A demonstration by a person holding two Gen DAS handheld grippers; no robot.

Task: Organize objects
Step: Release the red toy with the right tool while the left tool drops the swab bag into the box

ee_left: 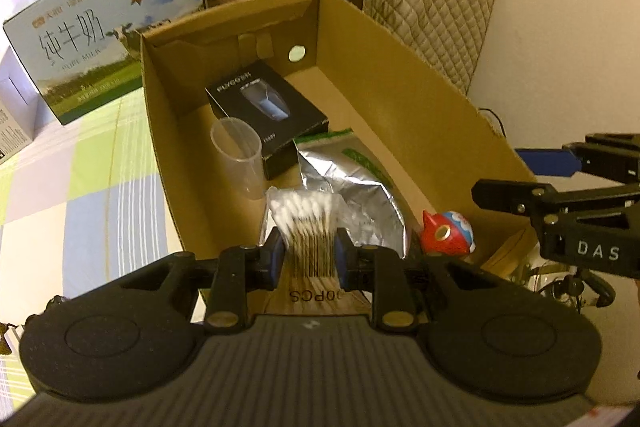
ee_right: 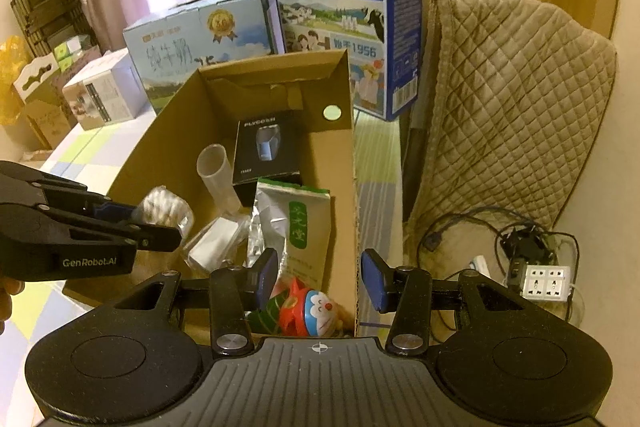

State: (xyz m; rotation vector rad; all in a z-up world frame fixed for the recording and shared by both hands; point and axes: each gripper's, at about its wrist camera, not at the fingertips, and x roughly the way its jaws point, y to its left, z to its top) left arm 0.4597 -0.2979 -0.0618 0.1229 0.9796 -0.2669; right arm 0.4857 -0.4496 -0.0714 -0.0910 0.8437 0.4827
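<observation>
Over the cardboard box [ee_left: 400, 75], the left gripper [ee_left: 306, 251] pinches a pack of cotton swabs [ee_left: 308, 227], placing step underway; next, I'd say, lower and release. Right gripper [ee_right: 320, 275] hovers open, empty.

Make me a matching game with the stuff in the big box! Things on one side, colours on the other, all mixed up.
Things:
1. cup
2. shaver box
3. toy
4. swabs

Colours:
A. black
B. red and blue
C. white tips
D. see-through

Pairs: 1-D, 2-A, 3-B, 4-C.

All four are in or over the cardboard box. The left gripper pinches the swabs; the right gripper is open above the toy.
</observation>
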